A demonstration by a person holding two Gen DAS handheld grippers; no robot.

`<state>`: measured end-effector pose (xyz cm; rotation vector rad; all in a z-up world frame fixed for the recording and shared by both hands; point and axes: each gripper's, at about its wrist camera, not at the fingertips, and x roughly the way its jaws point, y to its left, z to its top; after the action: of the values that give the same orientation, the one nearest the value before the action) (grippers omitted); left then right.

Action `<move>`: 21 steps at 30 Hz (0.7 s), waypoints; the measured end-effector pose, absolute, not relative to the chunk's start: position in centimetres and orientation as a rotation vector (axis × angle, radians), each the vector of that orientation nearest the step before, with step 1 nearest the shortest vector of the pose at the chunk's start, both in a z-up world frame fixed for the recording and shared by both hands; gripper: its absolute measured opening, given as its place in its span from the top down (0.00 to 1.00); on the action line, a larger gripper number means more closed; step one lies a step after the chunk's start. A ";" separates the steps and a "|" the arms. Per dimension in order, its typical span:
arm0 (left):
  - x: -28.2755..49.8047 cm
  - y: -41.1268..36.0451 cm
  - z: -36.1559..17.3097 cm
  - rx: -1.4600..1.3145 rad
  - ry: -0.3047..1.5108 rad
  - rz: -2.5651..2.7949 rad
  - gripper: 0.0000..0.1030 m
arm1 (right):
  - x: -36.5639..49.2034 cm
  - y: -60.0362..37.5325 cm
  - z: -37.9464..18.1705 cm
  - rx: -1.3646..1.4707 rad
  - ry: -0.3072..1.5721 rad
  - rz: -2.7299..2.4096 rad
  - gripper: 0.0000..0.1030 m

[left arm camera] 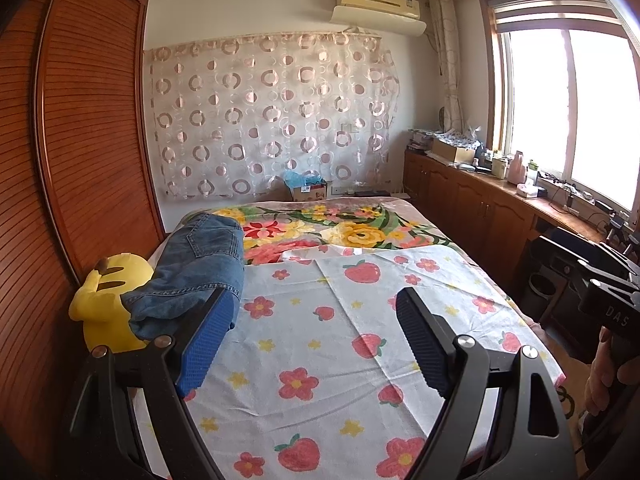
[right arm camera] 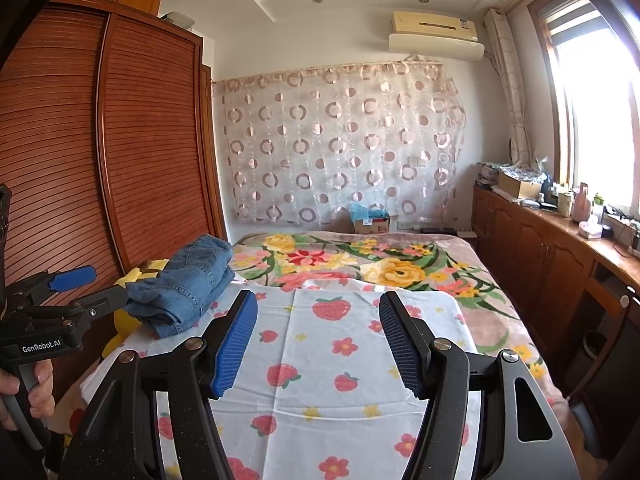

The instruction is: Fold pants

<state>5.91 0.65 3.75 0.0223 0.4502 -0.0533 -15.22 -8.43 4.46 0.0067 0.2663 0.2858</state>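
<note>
Bright daylight floods in from the blown-out window (left arm camera: 568, 112) on the right; fisheye bending and dark vignetting mark the edges.

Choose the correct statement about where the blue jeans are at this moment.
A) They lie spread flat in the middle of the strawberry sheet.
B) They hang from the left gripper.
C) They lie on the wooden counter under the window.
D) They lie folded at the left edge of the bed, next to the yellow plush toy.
D: the blue jeans rest as a folded bundle by the yellow plush toy, and both grippers are open.
</note>
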 end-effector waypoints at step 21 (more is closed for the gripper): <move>5.6 0.0 4.0 0.023 0.437 -0.049 0.18 | -15.1 -9.3 4.4 0.004 0.261 0.281 0.36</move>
<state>5.63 -0.03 4.00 0.0232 0.4374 -0.0493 -15.11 -9.31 4.38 0.0043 0.2612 0.2815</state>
